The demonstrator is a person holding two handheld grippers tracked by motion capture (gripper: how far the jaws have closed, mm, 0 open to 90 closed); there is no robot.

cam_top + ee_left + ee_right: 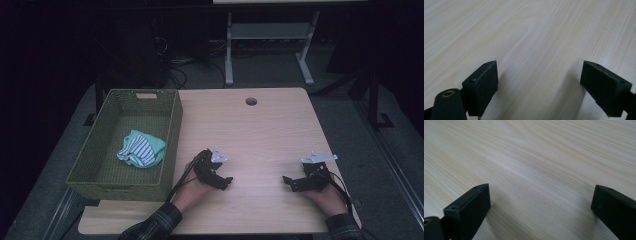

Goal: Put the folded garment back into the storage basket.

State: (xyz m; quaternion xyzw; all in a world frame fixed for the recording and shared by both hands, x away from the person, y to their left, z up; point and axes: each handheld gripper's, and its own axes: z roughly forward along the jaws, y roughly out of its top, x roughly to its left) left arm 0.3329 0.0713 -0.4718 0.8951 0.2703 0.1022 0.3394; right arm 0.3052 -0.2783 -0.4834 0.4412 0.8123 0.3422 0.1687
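**Grippers resting on bare wood, cloth already in the basket**

High view: looking down on a light wooden table point(260, 130). Sitting at the left edge — a green woven basket point(172, 132), holding a crumpled cloth point(141, 149), striped white and dark with a mint-green part, lying on the basket floor toward the near right corner. Resting low on the near half of the table, well apart from each other, the left gripper point(226, 182) just beside the basket's near right corner and the right gripper point(287, 181) toward the table's right edge, tips pointing inward at each other. Nothing lying on the wood between them.

Left gripper view: jaws standing wide apart, gripping nothing, only pale wood grain between and beyond them.

Right gripper view: much the same — jaws spread wide, empty, hovering close over bare tabletop.

Judging by this: putting the cloth into the basket appears done, with no other loose item on the table left to gather. Remaining, probably, only parking or withdrawing both tools.
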